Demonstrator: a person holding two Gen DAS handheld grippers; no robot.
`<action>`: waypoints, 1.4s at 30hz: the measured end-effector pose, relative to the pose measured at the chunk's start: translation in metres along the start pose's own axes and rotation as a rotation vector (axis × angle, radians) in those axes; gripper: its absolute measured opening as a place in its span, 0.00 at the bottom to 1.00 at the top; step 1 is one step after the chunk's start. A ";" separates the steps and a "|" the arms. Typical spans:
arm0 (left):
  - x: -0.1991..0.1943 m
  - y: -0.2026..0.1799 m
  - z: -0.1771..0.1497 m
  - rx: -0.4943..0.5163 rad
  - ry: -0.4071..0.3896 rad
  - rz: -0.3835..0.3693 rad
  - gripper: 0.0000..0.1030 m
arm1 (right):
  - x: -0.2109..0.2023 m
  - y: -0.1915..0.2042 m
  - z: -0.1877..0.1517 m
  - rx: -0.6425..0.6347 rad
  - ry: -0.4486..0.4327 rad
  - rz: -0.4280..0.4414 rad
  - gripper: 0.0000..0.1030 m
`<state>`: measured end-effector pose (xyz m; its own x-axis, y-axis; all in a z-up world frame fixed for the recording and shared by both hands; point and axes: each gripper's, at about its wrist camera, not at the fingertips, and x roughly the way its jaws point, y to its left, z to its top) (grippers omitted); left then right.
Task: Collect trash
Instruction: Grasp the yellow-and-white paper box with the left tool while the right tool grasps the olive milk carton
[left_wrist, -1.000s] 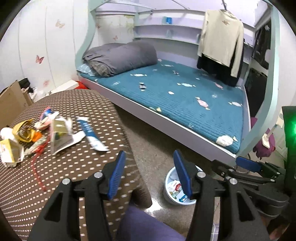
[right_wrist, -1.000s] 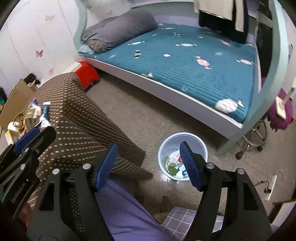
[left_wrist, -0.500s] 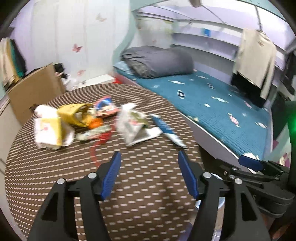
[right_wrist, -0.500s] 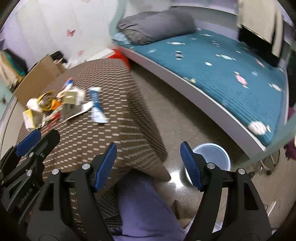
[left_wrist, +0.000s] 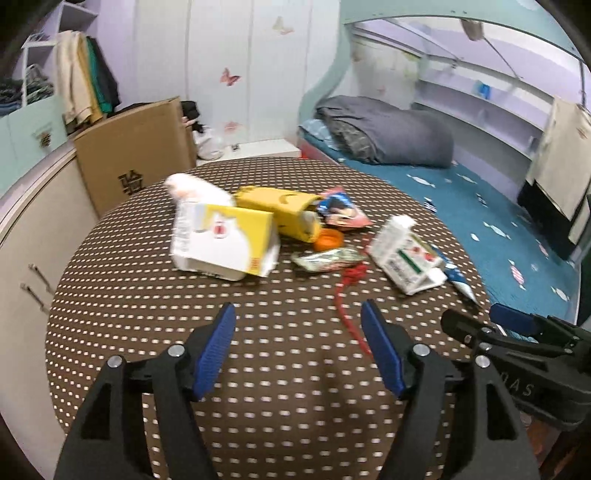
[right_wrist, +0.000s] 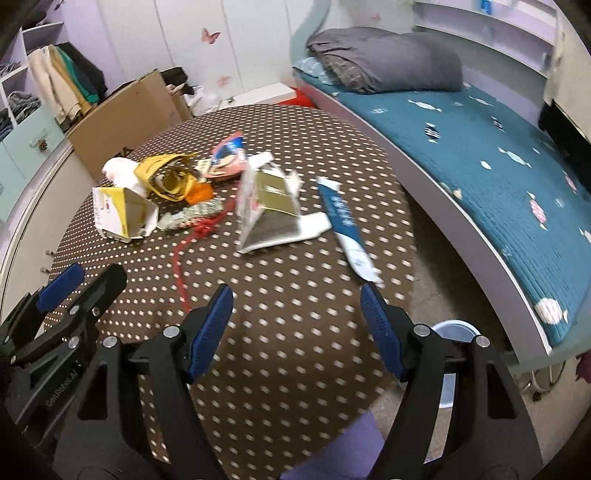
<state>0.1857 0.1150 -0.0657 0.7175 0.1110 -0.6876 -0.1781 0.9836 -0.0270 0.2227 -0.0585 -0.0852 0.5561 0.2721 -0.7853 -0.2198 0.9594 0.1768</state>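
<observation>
Red string (left_wrist: 345, 295) ahead, between left fingers (left_wrist: 216, 345).

Right claw (right_wrist: 297, 332) gapes empty above the dotted table (right_wrist: 295, 350), short of the litter (right_wrist: 207, 195).

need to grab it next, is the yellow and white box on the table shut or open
Open: the yellow and white box lies on its side, end flaps splayed, hollow inside showing.
</observation>
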 end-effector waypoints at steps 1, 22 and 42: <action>0.000 0.005 0.001 -0.007 -0.001 0.007 0.68 | 0.001 0.001 0.002 -0.003 0.001 0.001 0.69; 0.073 0.065 0.052 0.052 0.073 0.000 0.89 | 0.076 0.020 0.058 -0.143 0.058 -0.048 0.77; 0.098 0.079 0.068 0.054 0.014 -0.177 0.50 | 0.055 0.015 0.060 -0.119 0.008 0.024 0.50</action>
<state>0.2878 0.2137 -0.0860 0.7251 -0.0663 -0.6854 -0.0128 0.9939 -0.1097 0.2987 -0.0249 -0.0904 0.5431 0.2936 -0.7866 -0.3264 0.9370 0.1244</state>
